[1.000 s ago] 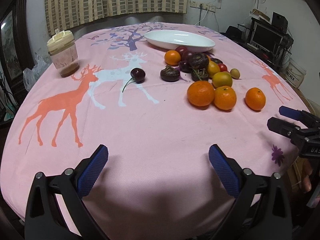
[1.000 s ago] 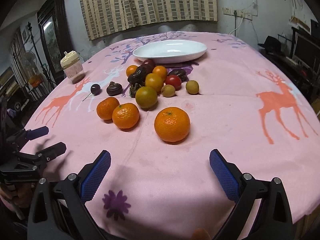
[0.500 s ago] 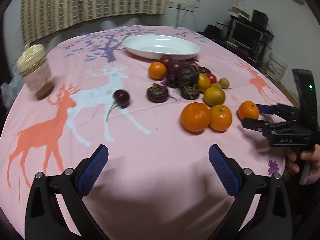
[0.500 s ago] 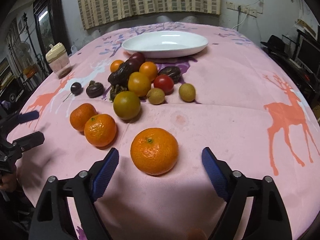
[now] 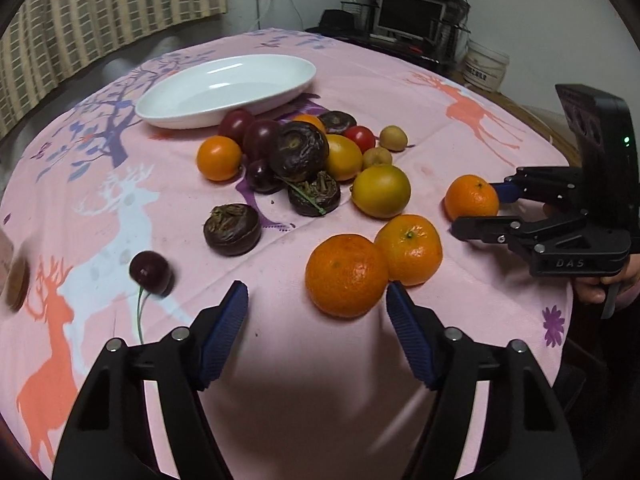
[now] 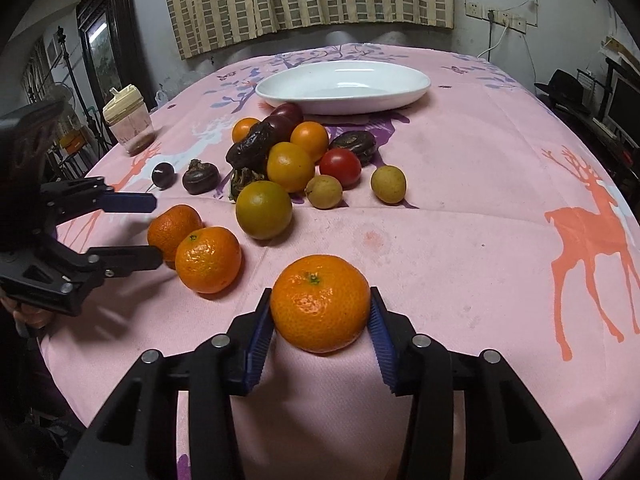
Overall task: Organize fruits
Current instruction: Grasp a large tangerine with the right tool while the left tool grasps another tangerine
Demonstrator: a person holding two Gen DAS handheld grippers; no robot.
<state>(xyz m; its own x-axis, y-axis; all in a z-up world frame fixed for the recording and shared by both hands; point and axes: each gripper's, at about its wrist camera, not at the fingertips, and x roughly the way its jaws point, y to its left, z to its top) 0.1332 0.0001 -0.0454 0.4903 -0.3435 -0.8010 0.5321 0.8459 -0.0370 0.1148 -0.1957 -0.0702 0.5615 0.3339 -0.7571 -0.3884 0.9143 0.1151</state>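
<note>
Since the fruits are all sitting loose on the pink tabletop [image 6: 460, 200], the right gripper [image 6: 320, 316] is clamping its jaws on the nearest tangerine [image 6: 320, 302], probably heading for the white dish [image 6: 344, 86] at 12 o'clock. The left gripper [image 5: 316, 316] is hanging released, lining up another tangerine [image 5: 346, 274].

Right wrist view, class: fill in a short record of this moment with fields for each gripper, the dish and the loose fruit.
right gripper: closed around a mandarin resting on the tablecloth
left gripper: open, a second mandarin just ahead of it
white dish: holds no fruit
fruit pile: loose on the cloth, in front of the dish
</note>
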